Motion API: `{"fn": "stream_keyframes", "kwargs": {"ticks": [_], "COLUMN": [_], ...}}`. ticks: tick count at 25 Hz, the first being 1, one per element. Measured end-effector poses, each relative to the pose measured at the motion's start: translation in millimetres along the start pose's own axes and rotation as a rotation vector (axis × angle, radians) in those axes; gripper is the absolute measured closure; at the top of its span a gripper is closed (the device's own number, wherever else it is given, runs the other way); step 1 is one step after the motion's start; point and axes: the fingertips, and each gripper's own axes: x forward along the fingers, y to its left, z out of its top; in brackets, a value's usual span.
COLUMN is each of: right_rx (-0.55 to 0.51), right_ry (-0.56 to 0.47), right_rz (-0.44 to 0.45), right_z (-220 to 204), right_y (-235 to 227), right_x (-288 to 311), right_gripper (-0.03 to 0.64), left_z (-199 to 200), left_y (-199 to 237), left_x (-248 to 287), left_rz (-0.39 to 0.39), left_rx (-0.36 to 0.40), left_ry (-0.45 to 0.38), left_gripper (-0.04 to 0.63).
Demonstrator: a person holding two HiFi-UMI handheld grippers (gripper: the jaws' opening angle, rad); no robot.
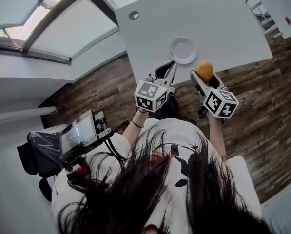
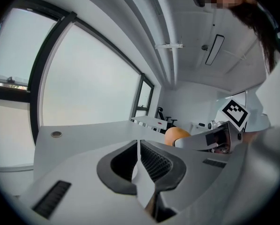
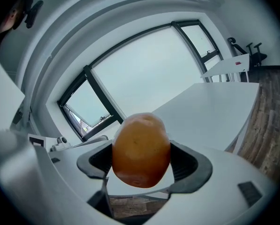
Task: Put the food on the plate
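A white round plate (image 1: 183, 50) lies near the front edge of the white table (image 1: 208, 18), with nothing on it. My right gripper (image 1: 203, 75) is shut on an orange-brown rounded piece of food (image 1: 204, 70), held just off the table's edge, to the right of the plate and nearer than it. In the right gripper view the food (image 3: 141, 150) fills the gap between the jaws of the right gripper (image 3: 142, 162). My left gripper (image 1: 171, 65) hovers at the plate's near left rim. The left gripper (image 2: 138, 146) is shut on nothing, and the food (image 2: 176, 134) shows to its right.
A round cable hole (image 1: 134, 15) sits in the table at the far left. Wooden floor (image 1: 262, 96) lies below the table's edge. Another white table (image 1: 281, 4) stands at the far right. A device with a screen (image 1: 79, 133) hangs by the person's left side.
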Motion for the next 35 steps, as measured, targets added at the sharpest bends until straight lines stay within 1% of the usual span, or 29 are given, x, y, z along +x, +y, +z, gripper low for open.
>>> {"fn": "stream_keyframes", "kwargs": {"ticks": [3, 8, 12, 15, 18, 23, 30, 35], "right_rx": [-0.01, -0.042, -0.104, -0.158, -0.215, -0.285, -0.331, -0.338], "right_ry": [0.03, 0.087, 0.173, 0.256, 0.326, 0.39, 0.447, 0.467], "right_rz": [-0.016, -0.038, -0.07, -0.097, -0.106, -0.137, -0.169, -0.176], "right_z": [2, 4, -5, -18, -29, -43, -51, -56], "right_y": [-1, -8, -18, -23, -27, -41, -57, -63], "right_x": [22, 61, 103, 139, 173, 190, 198, 201], "right_gripper": [0.25, 0.25, 0.25, 0.25, 0.25, 0.25, 0.25, 0.25], "left_z": [-2, -1, 1, 1, 2, 0, -1, -2], "left_y": [19, 48, 75, 102, 121, 113, 111, 112], "left_x": [11, 25, 34, 41, 48, 51, 54, 54], "left_rz": [-0.011, -0.014, -0.011, -0.004, 0.0, -0.026, -0.032, -0.025], "left_rx": [-0.018, -0.064, -0.087, -0.119, -0.142, -0.139, -0.131, -0.137], "left_ry": [0.02, 0.023, 0.032, 0.039, 0.041, 0.055, 0.06, 0.063], "left_gripper": [0.589, 0.589, 0.589, 0.589, 0.589, 0.589, 0.589, 0.589]}}
